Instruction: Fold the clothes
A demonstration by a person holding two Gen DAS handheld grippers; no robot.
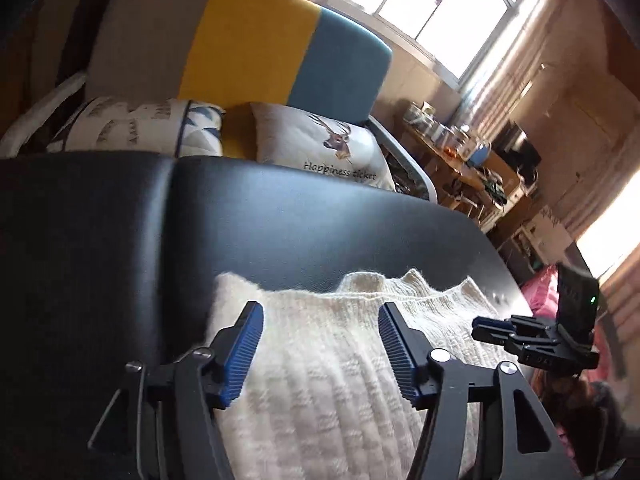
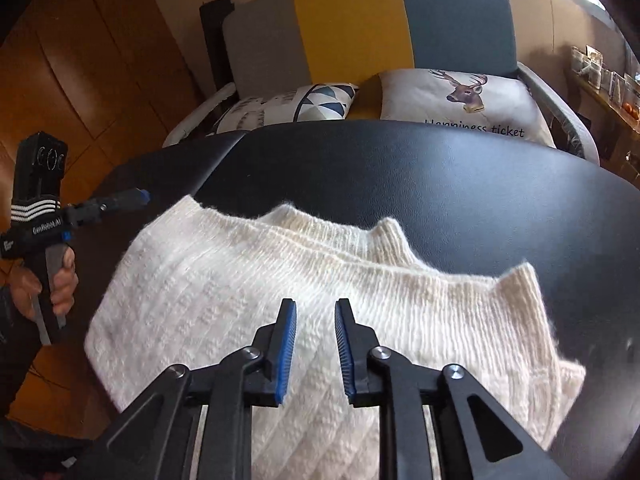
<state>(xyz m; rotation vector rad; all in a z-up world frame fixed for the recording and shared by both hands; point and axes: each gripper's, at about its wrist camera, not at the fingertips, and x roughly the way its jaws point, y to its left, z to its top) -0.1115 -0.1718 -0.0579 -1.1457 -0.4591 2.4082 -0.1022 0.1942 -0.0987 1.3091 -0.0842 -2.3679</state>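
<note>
Black padded table [image 2: 440,184] fills both views. Sofa with grey, yellow and teal back panels [image 2: 380,20] stands just behind table; deer-print cushion [image 2: 460,96] and triangle-print cushion [image 2: 296,106] lie on sofa seat. Cream knitted sweater [image 2: 248,280] lies folded on table, near front edge, layered edges toward sofa. Left gripper [image 1: 320,348] above sweater, jaws spread wide, nothing between pads. Right gripper [image 2: 316,348] above sweater, jaws narrowly parted, seemingly clear of knit. Person's hand [image 2: 60,284] grips left gripper handle, off table's left side.
</note>
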